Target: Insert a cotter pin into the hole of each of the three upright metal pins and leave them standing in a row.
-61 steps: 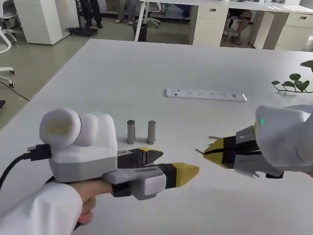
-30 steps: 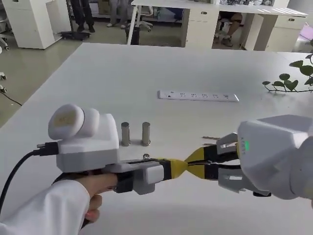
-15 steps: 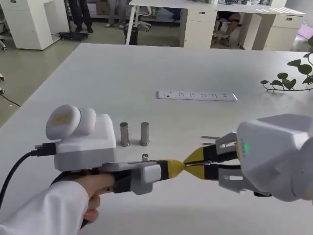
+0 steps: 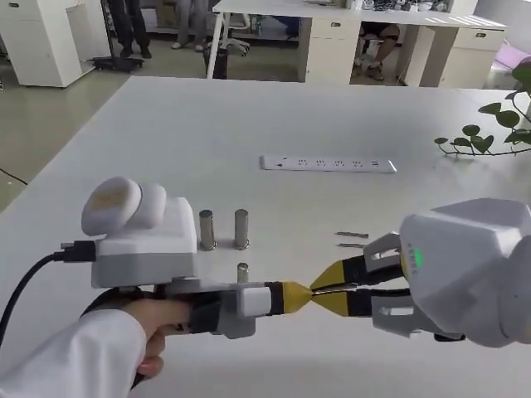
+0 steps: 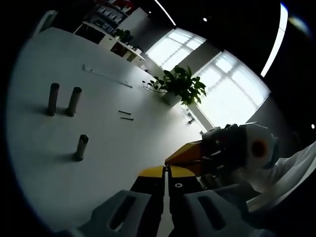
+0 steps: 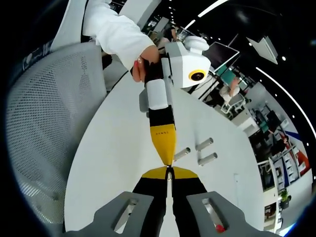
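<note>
Three metal pins stand upright on the tabletop: two side by side at the back, and one nearer pin apart from them, just behind the left hand-held gripper. None shows anything through it, so all three insertions look undone. There are three cotter pins as well. One cotter pin shows as a thin sliver clamped between the closed jaws of the right hand-held gripper, held above the tabletop in front of the nearer pin. Two more cotter pins lie parallel on the tabletop to the right of the metal pins. The left hand-held gripper has its jaws drawn together, and its yellow tip meets the right one's tip nose to nose. Whether it also pinches the sliver's end is too small to tell. This looks like a re-grip of the cotter pin between the two hand-held grippers. To do it well, one pair of jaws should stay tight until the other has a firm hold. The legs should end up sticking straight out, free to enter a hole, and the nearer pin must not be knocked over. One power strip and one plant lie well beyond.
</note>
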`<state>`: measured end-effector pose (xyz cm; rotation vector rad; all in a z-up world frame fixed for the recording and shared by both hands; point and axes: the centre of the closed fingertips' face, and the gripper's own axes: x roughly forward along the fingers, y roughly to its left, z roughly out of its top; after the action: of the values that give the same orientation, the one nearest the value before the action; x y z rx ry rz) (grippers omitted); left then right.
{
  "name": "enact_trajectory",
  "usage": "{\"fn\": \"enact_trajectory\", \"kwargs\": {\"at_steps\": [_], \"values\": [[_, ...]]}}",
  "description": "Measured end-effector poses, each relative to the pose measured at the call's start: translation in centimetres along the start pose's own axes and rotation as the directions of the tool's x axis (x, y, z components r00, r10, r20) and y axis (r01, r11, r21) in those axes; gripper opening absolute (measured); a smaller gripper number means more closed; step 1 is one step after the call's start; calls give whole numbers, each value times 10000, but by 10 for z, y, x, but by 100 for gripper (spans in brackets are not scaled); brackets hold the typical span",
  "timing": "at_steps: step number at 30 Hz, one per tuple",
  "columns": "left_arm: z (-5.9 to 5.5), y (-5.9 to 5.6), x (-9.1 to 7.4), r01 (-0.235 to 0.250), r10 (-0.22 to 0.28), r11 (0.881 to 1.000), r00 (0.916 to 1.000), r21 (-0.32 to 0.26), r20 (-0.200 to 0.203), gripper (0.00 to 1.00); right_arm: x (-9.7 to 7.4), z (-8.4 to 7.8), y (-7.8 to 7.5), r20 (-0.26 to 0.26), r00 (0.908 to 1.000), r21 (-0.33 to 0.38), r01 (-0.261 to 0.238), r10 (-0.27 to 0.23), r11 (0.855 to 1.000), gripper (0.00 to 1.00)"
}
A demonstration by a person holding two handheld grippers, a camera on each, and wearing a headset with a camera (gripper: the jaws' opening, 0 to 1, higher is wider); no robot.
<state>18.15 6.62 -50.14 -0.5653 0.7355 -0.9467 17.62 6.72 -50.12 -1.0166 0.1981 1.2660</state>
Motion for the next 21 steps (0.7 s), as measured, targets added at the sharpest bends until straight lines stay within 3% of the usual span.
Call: {"fn": "enact_trajectory", "kwargs": {"at_steps": [17,21], "values": [[1,-10,-5,445,-443,9989,9990,121,-109,0,-3,2,-2,-14,10000,821,51,-50,9966,0],[-1,-10,-7,434,-426,9981,9989,434,-187,0,-4,2,0,128,9999,1249,1,-17,9922,4]]}}
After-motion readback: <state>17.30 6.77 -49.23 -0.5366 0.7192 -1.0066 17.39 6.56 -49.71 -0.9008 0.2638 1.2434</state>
